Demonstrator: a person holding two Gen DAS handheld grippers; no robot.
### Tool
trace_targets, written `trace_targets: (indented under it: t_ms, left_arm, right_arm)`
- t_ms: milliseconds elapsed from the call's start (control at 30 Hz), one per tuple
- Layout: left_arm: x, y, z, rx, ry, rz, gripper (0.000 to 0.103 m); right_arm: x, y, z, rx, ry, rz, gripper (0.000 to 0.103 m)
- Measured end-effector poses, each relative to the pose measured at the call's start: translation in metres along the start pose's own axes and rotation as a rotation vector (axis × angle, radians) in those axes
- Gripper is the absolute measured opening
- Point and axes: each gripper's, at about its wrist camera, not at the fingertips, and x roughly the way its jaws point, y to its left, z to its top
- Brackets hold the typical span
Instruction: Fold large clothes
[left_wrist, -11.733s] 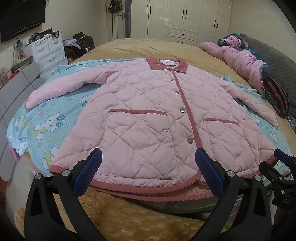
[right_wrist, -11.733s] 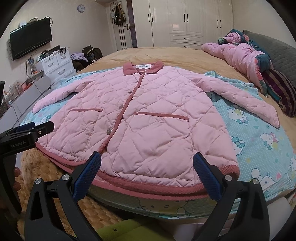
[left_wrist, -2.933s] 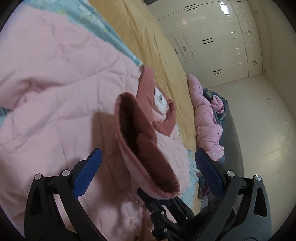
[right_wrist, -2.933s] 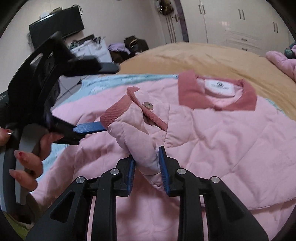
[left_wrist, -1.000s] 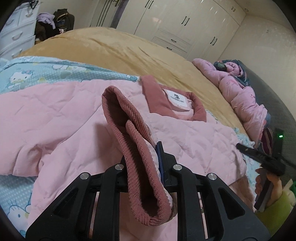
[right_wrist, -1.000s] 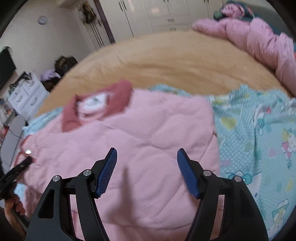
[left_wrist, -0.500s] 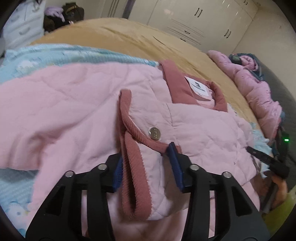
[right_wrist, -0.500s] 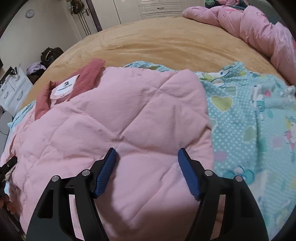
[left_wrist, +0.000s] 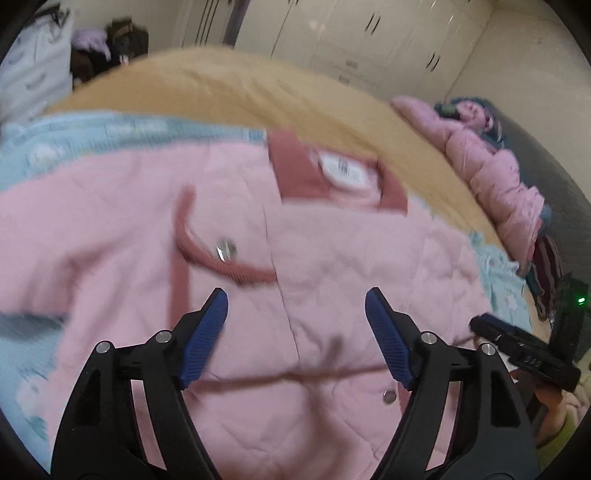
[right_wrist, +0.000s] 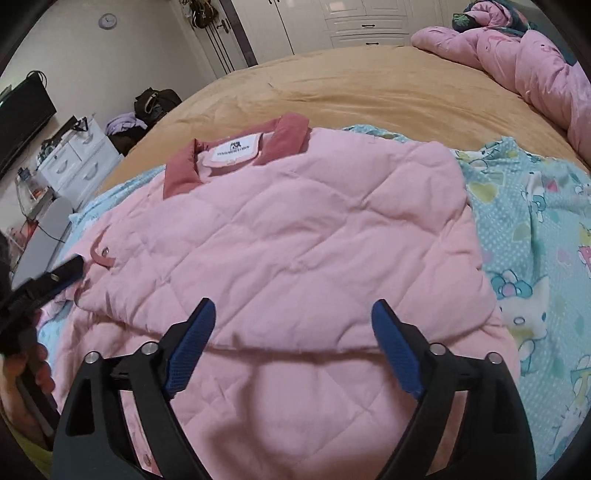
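Above the pink quilted jacket on the bed, both claws, left claw and right claw, are opening empty; next grips should pinch the far folded edge evenly.

Light: even, soft indoor, I see faint shadows | left wrist view: heavy motion blur | right wrist view: sharp | edges: fisheye bending, dark corners

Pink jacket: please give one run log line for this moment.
pink jacket: folded on bed | left gripper: opening, empty | right gripper: opening, empty
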Motion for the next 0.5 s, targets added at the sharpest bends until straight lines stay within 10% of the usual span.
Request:
trace_targets:
  t_ms: [267, 500]
  left_arm:
    - [0.034, -0.010, -0.019, 0.063, 0.061, 0.073, 0.092]
    - [0.015, -0.015, -0.012, 0.042, 0.091, 0.061, 0.094]
  right_arm:
    - [0.017, -0.008, -0.006, 0.032, 0.053, -0.038, 0.087]
    - [-0.026, 0.009, -0.007, 0.011, -0.092, 0.066, 0.099]
